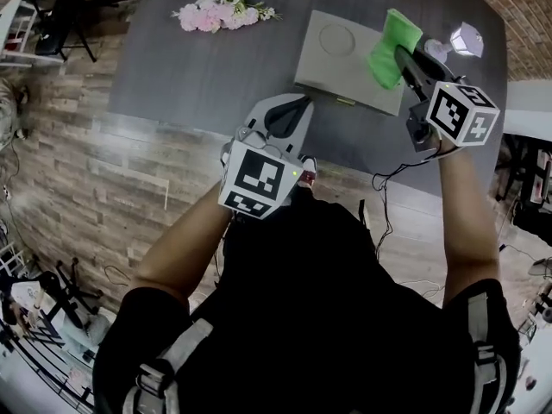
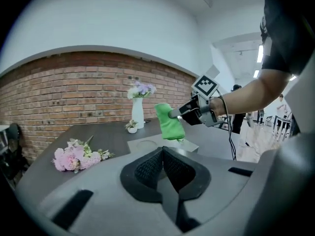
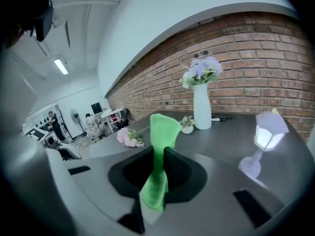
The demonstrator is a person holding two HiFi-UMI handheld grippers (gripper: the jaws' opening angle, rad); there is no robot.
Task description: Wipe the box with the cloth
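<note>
As the right tool grips it, the green cloth droops, crumpled.

A bright green cloth against a pale grey box and a dark charcoal table. The flowers are pink, the vase white with lilac blooms, the brick wall red-brown. Black-and-white square markers pattern the cubes of the light grey left gripper and the right gripper.
</note>
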